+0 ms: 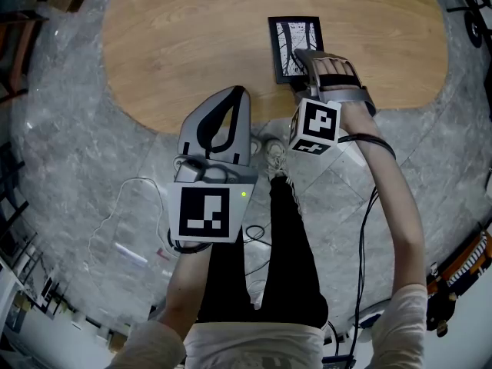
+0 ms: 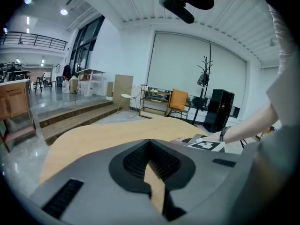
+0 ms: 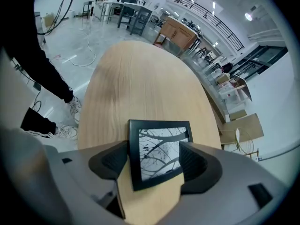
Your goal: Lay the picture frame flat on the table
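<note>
The picture frame (image 1: 296, 46) lies flat on the worktop (image 1: 184, 44), at the upper centre of the head view. Your right gripper (image 3: 153, 157) straddles it with jaws wide apart. Your left gripper (image 1: 231, 102), lower left of it, is closed and empty.

The left tool (image 1: 234, 92) is held close in front of the body, tips pointing forward and its jaws closed together. Behind its marker cube (image 1: 204, 212) the left forearm (image 1: 183, 283) is bare and drawn in near the torso, with a pale sleeve at the elbow. The right arm (image 1: 396, 206) reaches forward, nearly straight, bare from wrist to elbow. The right tool (image 3: 154, 150) tips downward at the end of it, jaws spread wide, one on each side of the picture frame (image 3: 159, 137), without squeezing it.
</note>
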### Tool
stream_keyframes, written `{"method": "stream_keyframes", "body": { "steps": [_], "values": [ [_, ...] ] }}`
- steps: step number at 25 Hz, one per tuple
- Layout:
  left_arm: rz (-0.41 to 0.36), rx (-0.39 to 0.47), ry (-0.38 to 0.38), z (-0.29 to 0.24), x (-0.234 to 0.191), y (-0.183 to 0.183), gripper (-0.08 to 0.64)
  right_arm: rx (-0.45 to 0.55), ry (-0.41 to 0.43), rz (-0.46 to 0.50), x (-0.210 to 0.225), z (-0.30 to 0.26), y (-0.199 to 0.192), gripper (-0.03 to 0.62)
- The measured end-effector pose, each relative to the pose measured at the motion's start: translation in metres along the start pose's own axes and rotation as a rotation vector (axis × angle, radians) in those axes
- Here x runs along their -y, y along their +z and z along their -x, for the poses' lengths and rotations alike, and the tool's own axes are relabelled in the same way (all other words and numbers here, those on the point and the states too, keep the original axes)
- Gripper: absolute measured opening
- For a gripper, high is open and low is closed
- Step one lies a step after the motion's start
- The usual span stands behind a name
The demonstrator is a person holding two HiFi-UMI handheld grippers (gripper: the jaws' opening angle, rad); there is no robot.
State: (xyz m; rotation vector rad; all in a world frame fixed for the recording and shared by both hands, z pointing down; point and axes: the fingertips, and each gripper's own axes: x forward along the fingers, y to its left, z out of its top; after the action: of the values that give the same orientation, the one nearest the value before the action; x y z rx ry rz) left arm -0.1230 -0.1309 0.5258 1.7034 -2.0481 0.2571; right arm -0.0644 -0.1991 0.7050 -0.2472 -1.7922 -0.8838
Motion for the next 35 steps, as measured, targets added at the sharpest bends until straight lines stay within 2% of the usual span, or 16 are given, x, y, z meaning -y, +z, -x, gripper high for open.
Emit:
{"method": "stream_keyframes", "body": {
  "steps": [4,11,14,21,24,26,27,29,30,35],
  "values": [
    [0.000,-0.011,0.011,-0.002,-0.002,0.000,0.009,0.019,0.055,-0.010,-0.002,0.005,0.004,0.365],
    [0.010,-0.007,0.010,-0.001,0.000,0.002,0.009,0.040,0.081,-0.023,-0.003,0.013,0.007,0.368],
    [0.008,-0.002,0.004,-0.002,0.003,0.005,0.009,0.083,0.079,-0.138,0.008,0.021,0.011,0.368],
    [0.003,0.014,-0.008,-0.004,0.009,0.017,0.009,0.156,-0.039,-0.390,0.064,0.048,0.009,0.365],
    [-0.003,0.028,-0.014,-0.002,0.012,0.027,0.009,0.217,-0.126,-0.516,0.094,0.072,0.010,0.351],
    [-0.004,0.037,-0.016,-0.001,0.014,0.035,0.009,0.261,-0.220,-0.633,0.118,0.095,0.006,0.288],
    [-0.003,0.043,-0.017,0.000,0.015,0.040,0.009,0.289,-0.281,-0.709,0.131,0.108,0.002,0.237],
    [0.002,0.057,-0.015,0.001,0.016,0.051,0.009,0.357,-0.417,-0.875,0.157,0.140,-0.010,0.067],
    [0.005,0.065,-0.012,0.002,0.017,0.056,0.009,0.400,-0.480,-0.954,0.168,0.157,-0.016,0.008],
    [0.023,0.120,0.011,0.010,0.017,0.088,0.009,0.644,-0.680,-1.235,0.190,0.236,-0.024,0.006]
  ]
}}
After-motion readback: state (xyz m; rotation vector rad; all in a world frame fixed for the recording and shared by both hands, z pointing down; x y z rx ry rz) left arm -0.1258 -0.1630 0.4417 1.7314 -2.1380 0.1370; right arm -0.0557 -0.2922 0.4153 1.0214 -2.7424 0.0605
